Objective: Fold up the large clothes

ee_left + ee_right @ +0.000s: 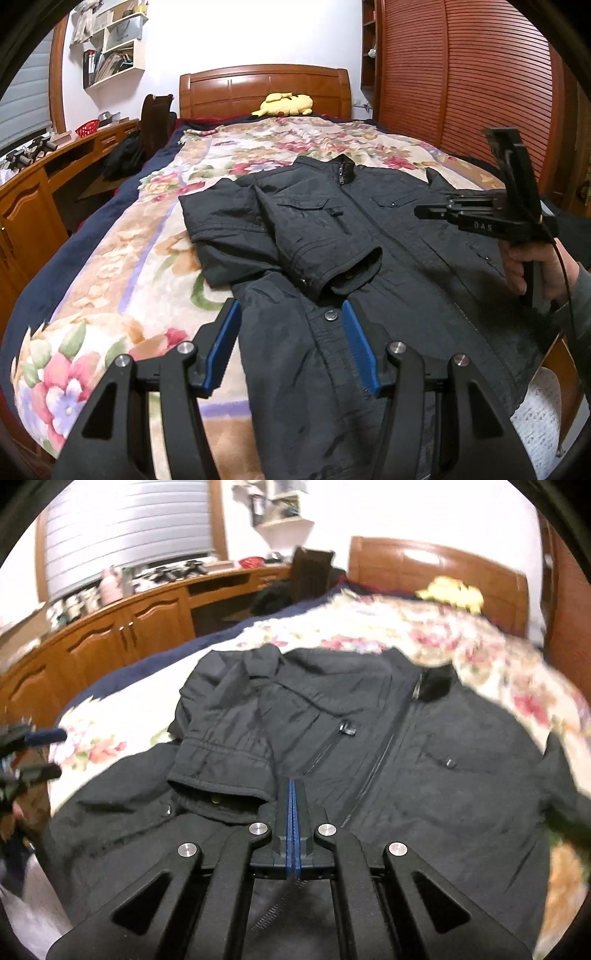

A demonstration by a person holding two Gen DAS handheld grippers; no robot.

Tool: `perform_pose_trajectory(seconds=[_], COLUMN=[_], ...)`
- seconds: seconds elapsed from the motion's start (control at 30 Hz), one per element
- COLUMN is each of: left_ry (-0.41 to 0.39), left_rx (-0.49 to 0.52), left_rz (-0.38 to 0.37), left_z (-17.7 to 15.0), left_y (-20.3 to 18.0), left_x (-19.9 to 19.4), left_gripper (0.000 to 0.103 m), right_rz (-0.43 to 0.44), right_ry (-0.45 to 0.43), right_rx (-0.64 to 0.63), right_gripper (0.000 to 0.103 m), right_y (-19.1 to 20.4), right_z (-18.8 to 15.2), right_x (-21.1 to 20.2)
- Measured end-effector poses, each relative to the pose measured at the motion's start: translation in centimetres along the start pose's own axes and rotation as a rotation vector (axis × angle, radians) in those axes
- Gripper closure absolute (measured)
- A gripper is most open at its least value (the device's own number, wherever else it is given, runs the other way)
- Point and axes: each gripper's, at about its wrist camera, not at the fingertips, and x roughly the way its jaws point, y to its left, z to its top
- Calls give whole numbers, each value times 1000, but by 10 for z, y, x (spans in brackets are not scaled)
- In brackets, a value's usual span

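One jacket [369, 236], dark, front up on bed [122, 258], collar toward headboard [264, 88]. Zipped up the middle, chest pocket on each side. One sleeve [258, 229] folded across the chest, cuff open and lying near the lower front, just above a snap button [330, 315]. Other sleeve running off toward the bed's far edge.

Left hand-held gripper [291, 317]: blue pads [225, 339] spread wide, nothing between them, low over the jacket's hem area with the snap button in the gap.

Right hand-held gripper [293, 797]: blue pads pressed flat together, nothing visibly pinched, tip over the jacket just beside the folded cuff [218, 794]. Seen from the left wrist view as a black tool [480, 218] held in a hand [532, 269] above the jacket's side.

Floral blanket [110, 314] covering the bed, dark blue bedding [74, 251] at its edge. Yellow plush [286, 104] by the headboard. Wooden bench [33, 192] along the wall beside the bed, red basket [88, 128] on it, shelf [114, 48] above. Slatted wardrobe [461, 85] on the opposite side. Right wrist view somewhat blurred.
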Motion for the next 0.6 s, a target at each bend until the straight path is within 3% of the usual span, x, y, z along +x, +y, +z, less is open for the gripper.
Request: perform_pose_trajectory(seconds=[0.07, 0.13, 0.17, 0.27, 0.4, 0.47, 0.53, 0.57, 0.6], left_ry=[-7, -7, -5, -2, -3, -2, -2, -2, -2], left_rx=[1, -4, -5, 0, -5, -8, -11, -13, -17], left_rz=[-2, -5, -7, -2, 12, 20, 27, 28, 29], left_z=[1, 0, 0, -2, -3, -3, -4, -4, -4], left_y=[-2, -2, -2, -1, 6, 10, 13, 15, 17], left_x=[-2, -2, -2, -2, -4, -4, -3, -3, -2], left_gripper=[47, 47, 47, 47, 47, 47, 47, 47, 47], right_rz=[-6, 8, 12, 0, -88, -93, -102, -104, -99], right_ry=[20, 66, 92, 164, 254, 254, 233, 223, 210], right_rx=[-12, -20, -26, -79, -119, -98, -74, -56, -40], right_gripper=[98, 71, 51, 49, 48, 48, 57, 72, 96], right_y=[7, 13, 17, 28, 34, 31, 25, 22, 19], right_z=[0, -3, -5, -9, -10, -6, -1, 2, 4], right_x=[6, 19, 27, 55, 98, 109, 112, 112, 112])
